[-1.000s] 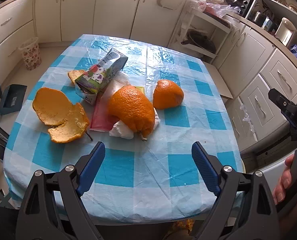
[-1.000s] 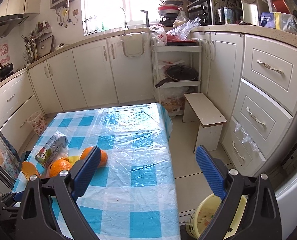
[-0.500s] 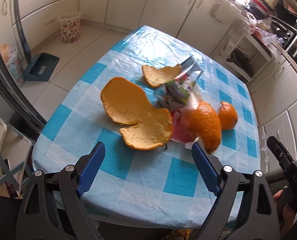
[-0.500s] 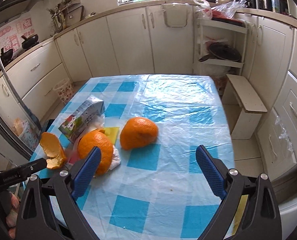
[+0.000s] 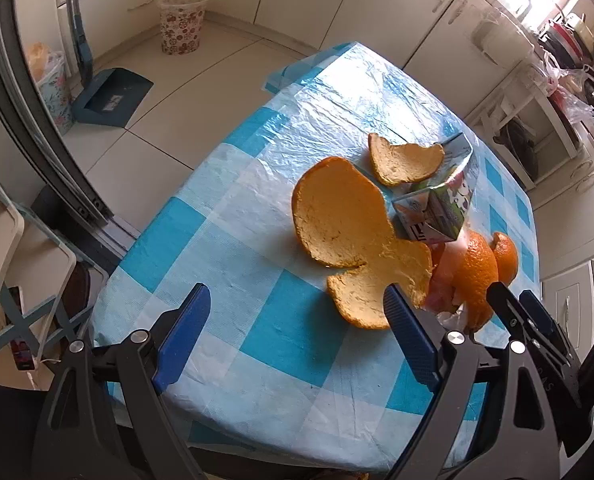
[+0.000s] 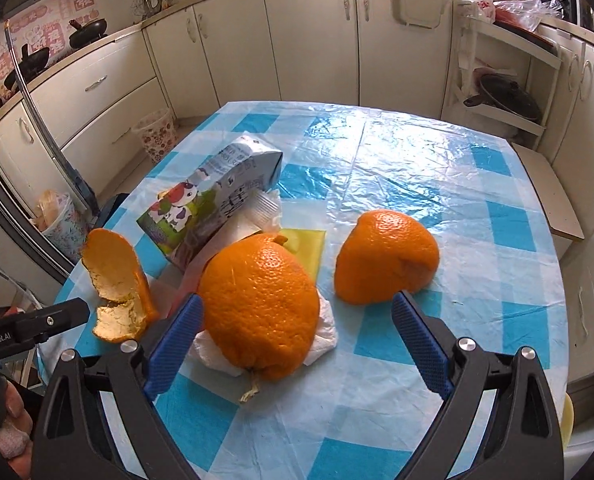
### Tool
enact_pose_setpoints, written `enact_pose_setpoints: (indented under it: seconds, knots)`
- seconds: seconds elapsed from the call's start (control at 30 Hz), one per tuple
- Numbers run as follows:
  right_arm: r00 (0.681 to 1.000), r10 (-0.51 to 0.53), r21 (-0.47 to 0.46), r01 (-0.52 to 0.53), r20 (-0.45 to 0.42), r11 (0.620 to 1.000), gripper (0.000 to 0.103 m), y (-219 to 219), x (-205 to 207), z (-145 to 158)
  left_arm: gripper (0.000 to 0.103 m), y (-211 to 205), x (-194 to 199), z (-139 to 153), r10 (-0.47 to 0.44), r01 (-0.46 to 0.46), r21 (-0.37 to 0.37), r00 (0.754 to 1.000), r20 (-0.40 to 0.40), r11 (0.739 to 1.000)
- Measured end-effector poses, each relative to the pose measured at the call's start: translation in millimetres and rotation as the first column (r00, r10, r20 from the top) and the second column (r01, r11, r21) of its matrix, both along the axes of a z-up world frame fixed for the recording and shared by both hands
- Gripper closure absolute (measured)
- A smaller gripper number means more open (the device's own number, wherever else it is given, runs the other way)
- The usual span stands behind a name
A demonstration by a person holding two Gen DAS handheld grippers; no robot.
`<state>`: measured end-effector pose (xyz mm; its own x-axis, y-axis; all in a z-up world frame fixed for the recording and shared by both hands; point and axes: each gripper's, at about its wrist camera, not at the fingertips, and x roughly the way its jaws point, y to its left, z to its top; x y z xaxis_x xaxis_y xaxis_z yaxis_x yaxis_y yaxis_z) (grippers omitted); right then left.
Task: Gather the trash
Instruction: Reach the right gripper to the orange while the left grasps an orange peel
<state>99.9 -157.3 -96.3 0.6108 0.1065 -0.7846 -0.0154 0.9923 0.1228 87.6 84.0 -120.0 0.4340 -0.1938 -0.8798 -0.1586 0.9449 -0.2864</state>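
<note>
Nothing collected yet: both claws, left (image 5: 293, 334) and right (image 6: 297, 342), gape wide and empty, with peels (image 5: 349, 232), carton (image 6: 213, 196) and tissue (image 6: 321, 338) all lying on the desk (image 6: 417, 160) just ahead of them.

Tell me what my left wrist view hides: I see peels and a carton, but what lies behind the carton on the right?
Observer: A dome-shaped orange peel sits alone on the tablecloth, apart from the pile.
Operator: Anything under the big peel?
Observer: Yes, the large orange peel rests on a crumpled white tissue, with a yellow sheet behind it.
Operator: Is the right gripper holding anything?
Observer: No. The right gripper is open, its jaws on either side of that large peel without touching it.
</note>
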Motion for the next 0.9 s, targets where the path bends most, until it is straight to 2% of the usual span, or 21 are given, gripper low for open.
enact_pose_setpoints:
  seconds: [0.03,0.1,0.17,0.27,0.43,0.57,0.6,0.63,0.7,0.77,0.9]
  knots:
    - [1.000,0.006,0.004,-0.006,-0.003,1.000,0.013,2.1,2.8,-2.4,0.019,2.1,2.1,-1.8,0.007,-0.007,-0.002,1.000,-0.003,1.000]
    - [0.999,0.031,0.034,-0.030,-0.017,0.999,0.032,3.2,7.8,-8.0,0.019,5.0,6.4,-5.2,0.020,-0.020,-0.007,1.000,-0.008,1.000]
    - [0.998,0.057,0.111,-0.053,-0.027,0.992,0.043,0.7,10.8,-11.4,0.019,5.9,12.9,-8.0,0.034,-0.034,-0.008,0.999,-0.011,0.999]
    - [0.997,0.078,0.171,-0.073,-0.023,0.982,0.054,-3.9,12.4,-11.4,0.018,5.9,22.6,-8.1,0.051,-0.051,0.006,0.999,0.001,0.999]
    - [0.996,0.093,0.344,-0.082,-0.015,0.935,0.057,-23.1,12.6,-9.6,0.017,-2.4,35.0,-8.6,0.058,-0.059,0.037,0.998,0.022,0.998]
    - [0.995,0.089,0.528,-0.054,-0.040,0.848,0.057,-48.1,8.1,-14.2,0.019,-13.0,43.9,-9.5,0.046,-0.049,0.065,0.998,0.048,0.997]
    - [0.994,0.094,0.557,-0.049,-0.052,0.829,0.057,-53.6,6.5,-15.6,0.022,-16.5,44.9,-9.5,0.031,-0.035,0.065,0.998,0.055,0.997]
    - [0.991,0.111,0.577,-0.050,-0.070,0.815,0.057,-58.8,3.9,-16.9,0.035,-20.9,45.6,-9.2,0.010,-0.014,0.070,0.998,0.061,0.997]
    - [0.987,0.124,0.559,-0.046,-0.103,0.828,0.055,-66.5,-3.1,-17.6,0.071,-31.3,46.9,-9.4,-0.042,0.038,0.069,0.997,0.059,0.997]
    - [0.982,0.139,0.524,-0.052,-0.128,0.850,0.054,-75.5,-10.9,-16.0,0.093,-39.7,46.2,-8.6,-0.088,0.085,0.054,0.994,0.061,0.995]
    - [0.977,0.136,0.468,-0.044,-0.165,0.883,0.042,-94.3,-29.4,-14.6,0.098,-47.8,41.4,-2.8,-0.145,0.146,-0.011,0.987,0.070,0.989]
